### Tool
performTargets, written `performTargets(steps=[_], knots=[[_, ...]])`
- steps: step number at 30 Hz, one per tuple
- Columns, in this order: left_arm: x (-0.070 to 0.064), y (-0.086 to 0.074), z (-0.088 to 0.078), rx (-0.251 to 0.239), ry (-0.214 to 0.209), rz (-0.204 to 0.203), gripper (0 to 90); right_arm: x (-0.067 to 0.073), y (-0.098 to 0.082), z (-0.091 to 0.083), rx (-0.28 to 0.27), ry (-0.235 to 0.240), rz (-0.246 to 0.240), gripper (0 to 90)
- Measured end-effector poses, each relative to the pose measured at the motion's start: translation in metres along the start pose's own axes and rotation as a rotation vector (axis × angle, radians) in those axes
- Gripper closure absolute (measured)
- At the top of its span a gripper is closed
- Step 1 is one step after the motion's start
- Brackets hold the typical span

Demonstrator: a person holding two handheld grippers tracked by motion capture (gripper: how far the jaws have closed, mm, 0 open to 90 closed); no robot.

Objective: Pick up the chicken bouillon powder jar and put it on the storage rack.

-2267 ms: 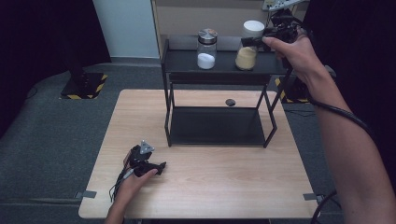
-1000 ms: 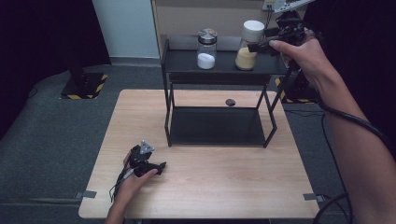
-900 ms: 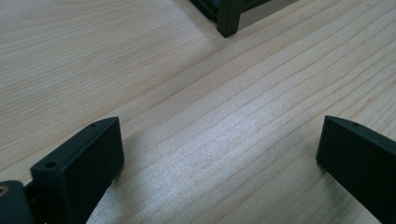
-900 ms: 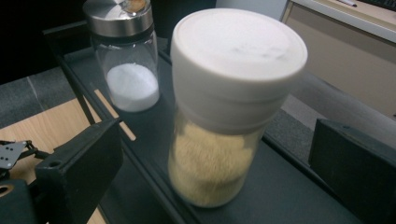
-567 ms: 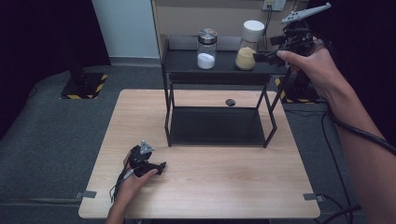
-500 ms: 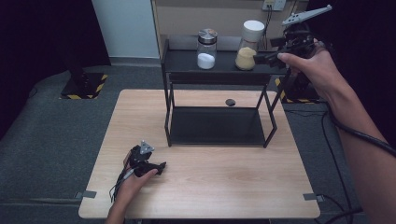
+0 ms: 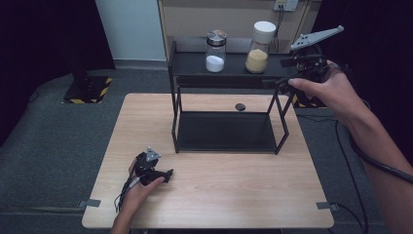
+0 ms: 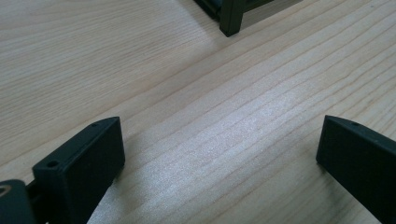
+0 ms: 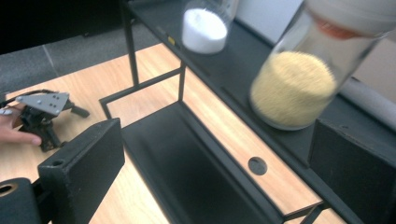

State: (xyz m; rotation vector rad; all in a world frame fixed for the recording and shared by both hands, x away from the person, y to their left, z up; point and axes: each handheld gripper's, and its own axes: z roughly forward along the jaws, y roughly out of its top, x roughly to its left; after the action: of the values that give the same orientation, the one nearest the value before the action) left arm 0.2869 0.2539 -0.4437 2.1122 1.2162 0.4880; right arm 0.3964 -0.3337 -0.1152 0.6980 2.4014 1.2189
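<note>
Wooden table [image 7: 214,195], black two-tier metal rack [image 7: 226,131] standing on its far half.

Rack top shelf: glass jar of white powder [image 7: 215,51] with metal lid at about 11 o'clock from the rack's centre; taller jar of yellow grain [image 7: 259,48] with white lid just beside it, toward 1 o'clock. Jars close together, not touching. Lower tray of rack bare. Small dark round hole [image 7: 239,107] in the table top beneath the shelf.

Right hand-held gripper [image 7: 285,82] held up at the right end of the top shelf, at 3 o'clock from the grain jar, grey plate tilted above it. Jaws spread wide and holding nothing; in the right gripper view the grain jar [image 9: 294,84] sits between and beyond them, apart from both.

Left hand-held gripper [image 7: 165,174] rests low on the table at about 7 o'clock from the rack, hand [image 7: 139,190] behind it. Jaws spread wide over bare wood, pinching nothing; a rack foot [image 8: 232,18] lies ahead.
</note>
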Motion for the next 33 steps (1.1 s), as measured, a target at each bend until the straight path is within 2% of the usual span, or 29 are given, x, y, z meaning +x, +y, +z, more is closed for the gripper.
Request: performTargets(steps=[9, 18, 33], knots=[[0.001, 0.0, 0.0, 0.001, -0.004, 0.001, 0.0, 0.012, -0.007, 0.015, 0.049, 0.032, -0.011, 5.0], [0.0, 0.0, 0.0, 0.002, -0.003, 0.0, 0.0, 0.021, -0.024, 0.034, 0.087, 0.072, -0.016, 5.2], [0.0, 0.0, 0.0, 0.002, -0.002, 0.0, 0.0, 0.028, -0.046, 0.063, 0.144, 0.125, -0.001, 5.2]])
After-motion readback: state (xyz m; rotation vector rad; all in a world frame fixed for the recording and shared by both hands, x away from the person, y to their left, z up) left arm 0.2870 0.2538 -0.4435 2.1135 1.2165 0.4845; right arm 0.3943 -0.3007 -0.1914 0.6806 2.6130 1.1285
